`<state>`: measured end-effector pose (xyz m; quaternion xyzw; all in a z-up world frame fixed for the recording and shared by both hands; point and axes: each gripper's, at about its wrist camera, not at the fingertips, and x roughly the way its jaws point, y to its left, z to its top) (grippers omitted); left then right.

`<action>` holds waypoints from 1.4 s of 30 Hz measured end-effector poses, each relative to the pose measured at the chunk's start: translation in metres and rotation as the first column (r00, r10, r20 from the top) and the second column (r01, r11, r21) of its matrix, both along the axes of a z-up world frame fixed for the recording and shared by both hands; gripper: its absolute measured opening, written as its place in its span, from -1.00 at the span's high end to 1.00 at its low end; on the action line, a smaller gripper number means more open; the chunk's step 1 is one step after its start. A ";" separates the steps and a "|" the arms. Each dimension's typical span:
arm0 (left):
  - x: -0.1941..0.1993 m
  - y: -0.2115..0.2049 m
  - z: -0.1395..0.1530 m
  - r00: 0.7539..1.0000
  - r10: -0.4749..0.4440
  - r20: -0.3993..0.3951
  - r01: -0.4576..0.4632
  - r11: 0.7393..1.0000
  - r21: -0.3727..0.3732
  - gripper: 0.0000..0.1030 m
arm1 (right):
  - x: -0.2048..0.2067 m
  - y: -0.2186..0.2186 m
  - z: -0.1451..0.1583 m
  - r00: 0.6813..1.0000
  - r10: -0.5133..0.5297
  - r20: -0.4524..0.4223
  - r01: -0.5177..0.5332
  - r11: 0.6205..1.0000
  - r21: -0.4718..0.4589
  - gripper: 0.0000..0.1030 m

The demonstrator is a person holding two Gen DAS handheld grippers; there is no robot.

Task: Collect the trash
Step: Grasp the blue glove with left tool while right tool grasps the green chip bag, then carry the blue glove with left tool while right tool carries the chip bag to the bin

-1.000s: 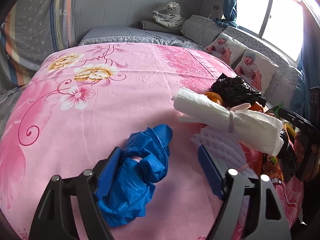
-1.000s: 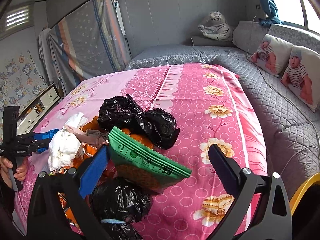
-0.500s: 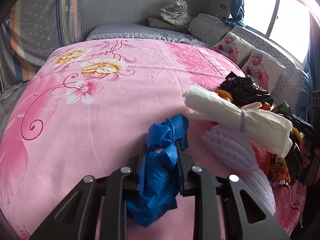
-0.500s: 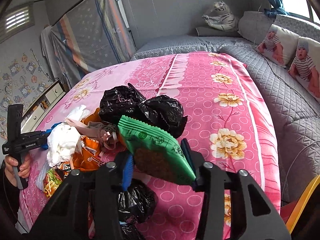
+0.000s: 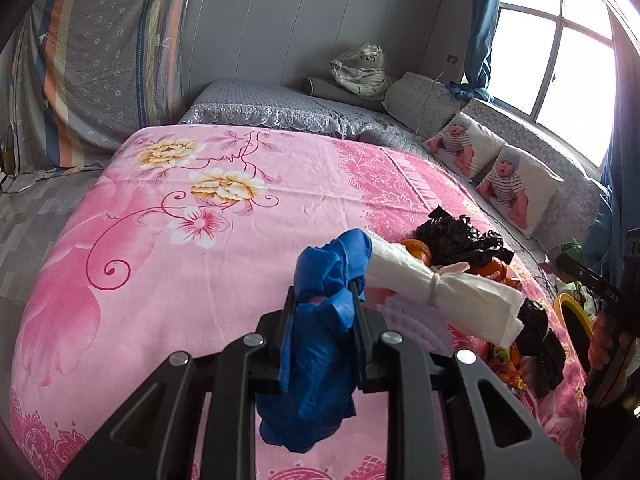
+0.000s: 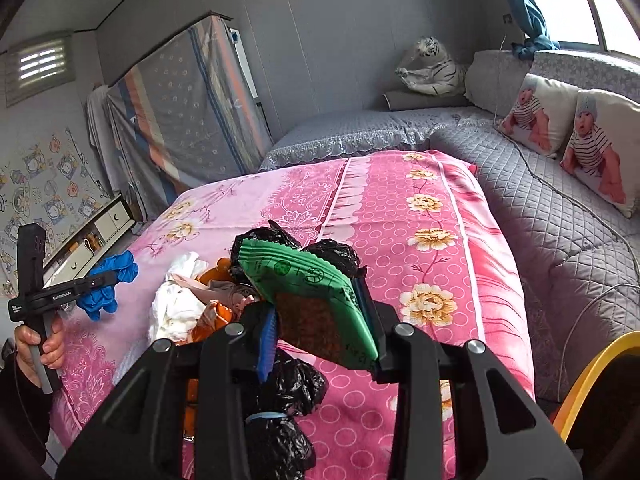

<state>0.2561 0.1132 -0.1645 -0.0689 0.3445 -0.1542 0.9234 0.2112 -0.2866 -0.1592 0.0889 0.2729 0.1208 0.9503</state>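
Pink floral bedding (image 5: pixel 168 248) covers the bed you are working over, and the trash lies in a heap along one side of it. Nearest you, your left gripper (image 5: pixel 322 320) is clamped on a crumpled blue plastic bag (image 5: pixel 320 344), which hangs from between the jaws clear of the cover; those jaws have just closed on it. Your right gripper (image 6: pixel 316 320) has also just been closing, and its pads press the sides of a green snack wrapper (image 6: pixel 304 280), held tilted above the heap. Just below that wrapper sit knotted black bags (image 6: pixel 292 396). A little farther on lie a white rolled bundle (image 5: pixel 436 292) tied with a band, orange scraps (image 6: pixel 208 316) and another black bag (image 5: pixel 460 240). At the near right a yellow rim (image 6: pixel 592 376) shows at the bed's edge. Far off, a grey quilted couch (image 6: pixel 540 200) carries two baby-print pillows (image 6: pixel 572 132) and a toy tiger (image 6: pixel 432 68) in the corner.
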 end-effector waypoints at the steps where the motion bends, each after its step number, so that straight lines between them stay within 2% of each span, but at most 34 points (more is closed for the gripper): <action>1: -0.004 0.000 0.003 1.000 0.002 0.008 -0.002 1.000 -0.009 0.60 | -0.004 0.000 0.003 1.000 0.003 0.003 -0.003 1.000 0.002 0.37; 8: -0.033 -0.010 0.034 0.996 0.032 0.080 -0.027 0.998 -0.056 0.60 | -0.036 0.000 0.022 0.999 0.022 0.036 -0.023 0.999 0.049 0.37; 12: -0.051 -0.028 0.054 0.990 0.091 0.105 -0.087 0.995 -0.039 0.60 | -0.053 0.001 0.033 0.998 0.020 0.059 -0.024 0.998 0.063 0.37; 17: -0.073 -0.059 0.080 0.981 0.111 0.159 -0.109 0.994 -0.021 0.60 | -0.075 0.003 0.043 0.996 0.002 0.089 -0.007 0.998 0.055 0.37; 27: -0.095 -0.131 0.109 0.979 -0.014 0.203 0.019 1.000 -0.022 0.60 | -0.105 -0.019 0.055 0.990 -0.052 0.130 0.043 0.997 0.066 0.37; 32: -0.094 -0.165 0.111 0.977 -0.090 0.192 0.096 0.995 -0.022 0.60 | -0.117 -0.038 0.058 0.983 -0.110 0.149 0.100 0.992 0.071 0.36; 42: -0.090 -0.234 0.110 0.956 -0.230 0.183 0.231 0.973 0.016 0.60 | -0.130 -0.090 0.054 0.961 -0.232 0.151 0.220 0.971 0.092 0.36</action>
